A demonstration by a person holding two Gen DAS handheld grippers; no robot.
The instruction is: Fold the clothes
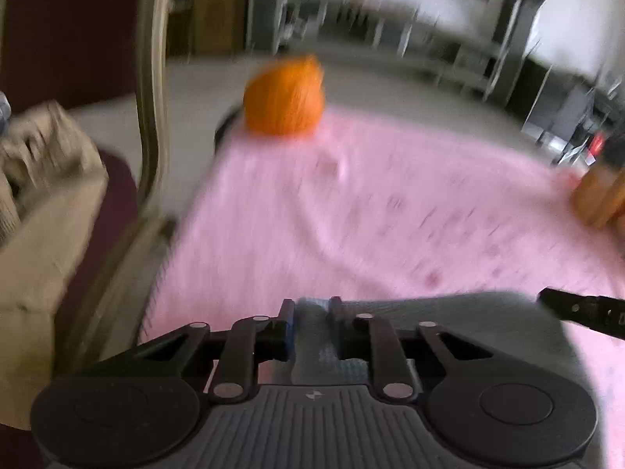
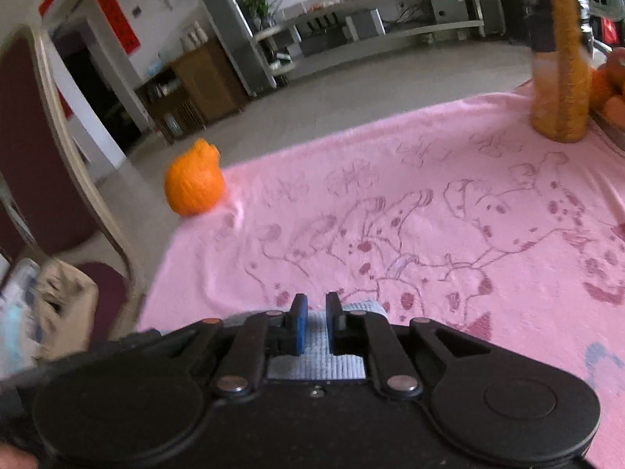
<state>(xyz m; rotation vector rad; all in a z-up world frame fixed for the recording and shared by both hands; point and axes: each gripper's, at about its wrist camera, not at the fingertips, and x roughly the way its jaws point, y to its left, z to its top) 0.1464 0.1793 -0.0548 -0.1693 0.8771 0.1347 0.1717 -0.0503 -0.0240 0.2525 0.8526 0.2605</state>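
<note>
- The garment [image 2: 318,346] is a pale blue-grey ribbed piece. It lies at the near edge of the pink cloth [image 2: 410,203] that covers the table, directly under both grippers.
- The left gripper [image 1: 311,308] points down over the garment [image 1: 410,312]. Its fingers stand a little apart with the fabric showing in the gap; this view is blurred, so I cannot tell if the pads press on it.
- The right gripper [image 2: 313,303] is nearly closed, with a narrow gap between the blue pads [image 2: 299,324]. The ribbed fabric shows below the gap — no fold of it is clearly pinched.
- Both tools are side by side at the same edge, probably so that the two corners can be handled together.
- An orange pumpkin-like object [image 2: 193,183] and a tall yellow bottle [image 2: 560,90] stand far back on the cloth — well apart from the garment.
</note>
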